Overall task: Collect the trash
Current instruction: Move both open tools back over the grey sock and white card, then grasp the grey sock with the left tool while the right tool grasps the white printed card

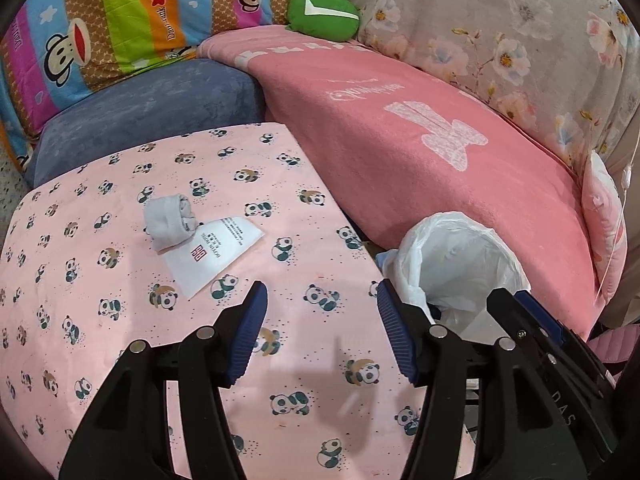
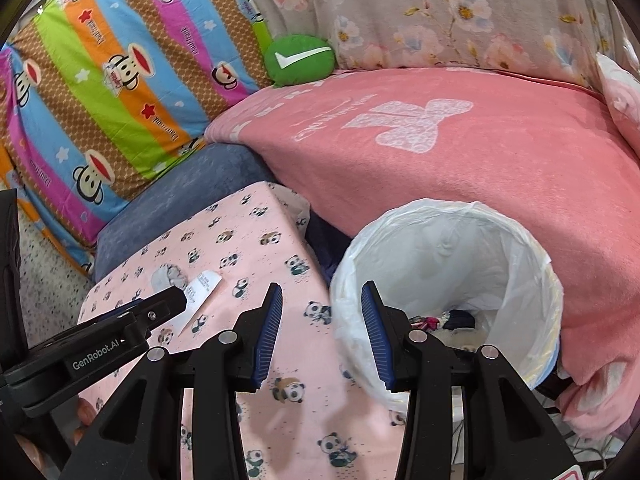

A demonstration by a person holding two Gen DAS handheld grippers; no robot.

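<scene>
Where the panda cloth (image 1: pixel 120 264) spreads pink and flat, two pieces of trash lie touching: a grey wad (image 1: pixel 170 220) and, at its 4 o'clock, a white paper packet (image 1: pixel 212 256) with red print, partly under the wad. Bin (image 1: pixel 508 264), white-lined, stands off the cloth's edge at 3 o'clock from the trash, well apart; its liner (image 2: pixel 440 248) holds a few scraps at the bottom.

Left gripper (image 1: pixel 322 332): jaws moderately wide, nothing between them, over bare cloth at 5 o'clock from the packet, not touching it.

Right gripper (image 2: pixel 322 334): jaws half apart, empty, straddling the bin's near rim and the cloth edge.

Surround: blue cushion (image 1: pixel 152 108) at 12 o'clock behind the cloth; pink blanket (image 1: pixel 400 128) behind the bin; striped monkey-print bedding (image 1: pixel 104 28) at 11 o'clock; green plush (image 1: pixel 324 12); floral quilt (image 1: pixel 500 28) at 1 o'clock.
</scene>
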